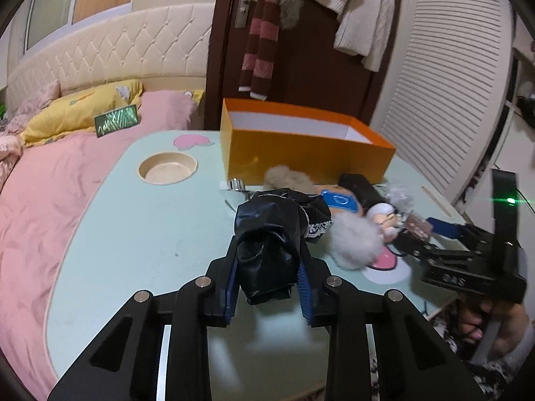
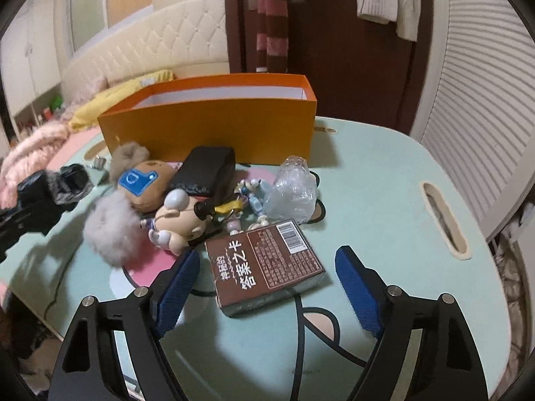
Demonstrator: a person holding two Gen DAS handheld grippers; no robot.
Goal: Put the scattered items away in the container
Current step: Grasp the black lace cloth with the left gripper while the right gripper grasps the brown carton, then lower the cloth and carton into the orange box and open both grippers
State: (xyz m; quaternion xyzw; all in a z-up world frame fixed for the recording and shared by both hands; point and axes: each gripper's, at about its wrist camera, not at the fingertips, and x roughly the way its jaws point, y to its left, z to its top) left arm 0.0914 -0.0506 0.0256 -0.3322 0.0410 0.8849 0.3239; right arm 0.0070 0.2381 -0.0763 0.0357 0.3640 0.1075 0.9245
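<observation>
Left gripper (image 1: pixel 267 287) clamps a crumpled black bundle; right gripper (image 2: pixel 264 287) straddles a brown card box.

The glossy black bundle (image 1: pixel 267 244), edged with lace, runs lengthwise away along the closed blue ribbed fingers (image 1: pixel 306 295), above the pale green bench (image 1: pixel 140 227). The flat, rectangular brown card box (image 2: pixel 267 267) lies on the bench, long axis angled away rightward, untouched between open fingers (image 2: pixel 359 292). The rigid orange box (image 2: pixel 214 133) stands behind.
</observation>
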